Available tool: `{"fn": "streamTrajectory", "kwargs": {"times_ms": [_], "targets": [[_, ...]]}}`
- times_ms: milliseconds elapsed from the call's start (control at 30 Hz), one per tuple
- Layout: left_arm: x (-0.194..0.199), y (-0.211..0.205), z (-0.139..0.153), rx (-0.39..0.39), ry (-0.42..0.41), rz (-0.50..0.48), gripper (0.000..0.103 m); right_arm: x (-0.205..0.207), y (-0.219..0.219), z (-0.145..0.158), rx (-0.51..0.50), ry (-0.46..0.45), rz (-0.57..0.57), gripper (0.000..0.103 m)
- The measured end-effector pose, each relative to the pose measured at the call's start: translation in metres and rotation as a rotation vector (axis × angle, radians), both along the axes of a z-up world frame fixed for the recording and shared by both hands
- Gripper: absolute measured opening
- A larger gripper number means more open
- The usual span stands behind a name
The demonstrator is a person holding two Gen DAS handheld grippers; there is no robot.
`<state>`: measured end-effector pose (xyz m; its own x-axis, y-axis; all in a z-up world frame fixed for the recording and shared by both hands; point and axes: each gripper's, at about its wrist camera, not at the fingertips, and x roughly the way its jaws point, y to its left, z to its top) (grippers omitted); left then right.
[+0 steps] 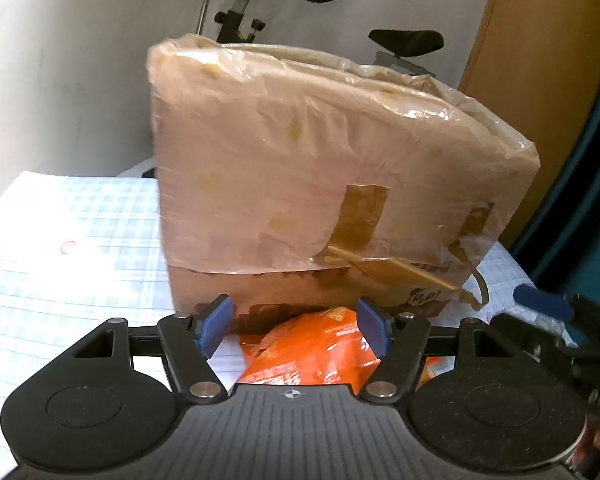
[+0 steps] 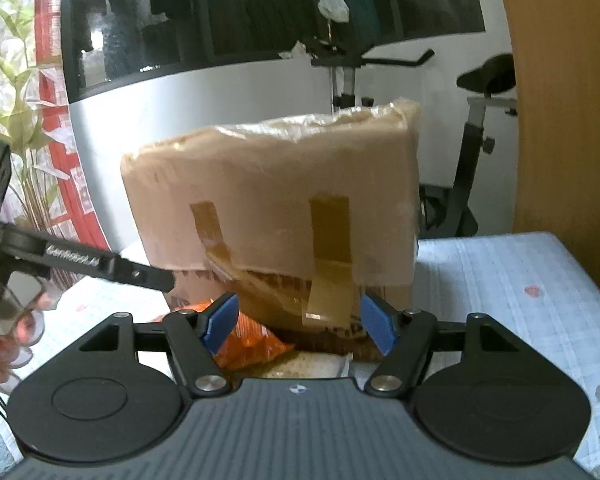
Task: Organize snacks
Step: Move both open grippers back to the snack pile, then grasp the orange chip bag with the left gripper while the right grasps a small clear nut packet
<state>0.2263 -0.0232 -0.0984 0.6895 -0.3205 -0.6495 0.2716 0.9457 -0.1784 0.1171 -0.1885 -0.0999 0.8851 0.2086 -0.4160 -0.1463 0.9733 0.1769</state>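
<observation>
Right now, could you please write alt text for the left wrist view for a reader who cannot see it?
The left gripper is open above an orange snack bag lying on a checked tablecloth, in front of a cardboard box wrapped in plastic and tape. The right gripper enters at the right edge; an exercise bike stands behind.

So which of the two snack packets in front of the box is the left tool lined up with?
The orange packet. It lies between the open left tool's blue pads; the pale packet lies beside it, under the right tool.
</observation>
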Motion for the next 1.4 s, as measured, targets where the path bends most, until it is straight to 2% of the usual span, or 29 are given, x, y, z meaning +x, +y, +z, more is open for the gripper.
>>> {"fn": "streamTrajectory", "kwargs": {"times_ms": [133,267,367,467,600,667,900,1033,1100,1133,1167,1267,1400], "targets": [[0.009,-0.016,-0.005,0.032,0.002,-0.01,0.071,-0.003,-0.002,-0.005,0.016,0.015,-0.009,0.07],[0.009,-0.025,-0.02,0.054,0.039,-0.02,0.073,-0.006,-0.005,-0.009,0.026,0.029,-0.019,0.07],[0.0,-0.02,-0.03,0.024,0.048,-0.005,0.081,-0.008,-0.008,-0.012,0.034,0.041,-0.027,0.071],[-0.009,-0.013,-0.036,-0.001,0.066,0.012,0.083,-0.009,-0.01,-0.016,0.049,0.053,-0.032,0.07],[-0.013,-0.012,-0.052,0.04,0.12,-0.011,0.084,-0.01,-0.008,-0.018,0.058,0.061,-0.026,0.07],[-0.014,-0.01,-0.057,0.049,0.133,-0.009,0.089,-0.011,-0.007,-0.018,0.058,0.061,-0.021,0.07],[-0.007,-0.008,-0.065,0.027,0.141,0.021,0.098,-0.015,-0.009,-0.018,0.054,0.063,-0.031,0.071],[0.001,0.001,-0.075,-0.008,0.198,0.051,0.101,-0.016,-0.011,-0.021,0.058,0.075,-0.038,0.07],[0.001,0.009,-0.078,-0.05,0.212,0.057,0.101,-0.016,-0.01,-0.022,0.058,0.079,-0.035,0.07],[0.0,0.011,-0.079,-0.065,0.213,0.057,0.098,-0.016,-0.009,-0.022,0.056,0.081,-0.033,0.071],[-0.001,0.011,-0.078,-0.071,0.205,0.055,0.091,-0.016,-0.009,-0.022,0.055,0.082,-0.03,0.071],[-0.007,0.007,-0.069,-0.038,0.167,0.02,0.075,-0.015,-0.007,-0.022,0.053,0.084,-0.023,0.071],[-0.024,0.009,-0.051,0.017,0.074,-0.009,0.072,-0.012,-0.002,-0.023,0.045,0.093,-0.004,0.071]]}}
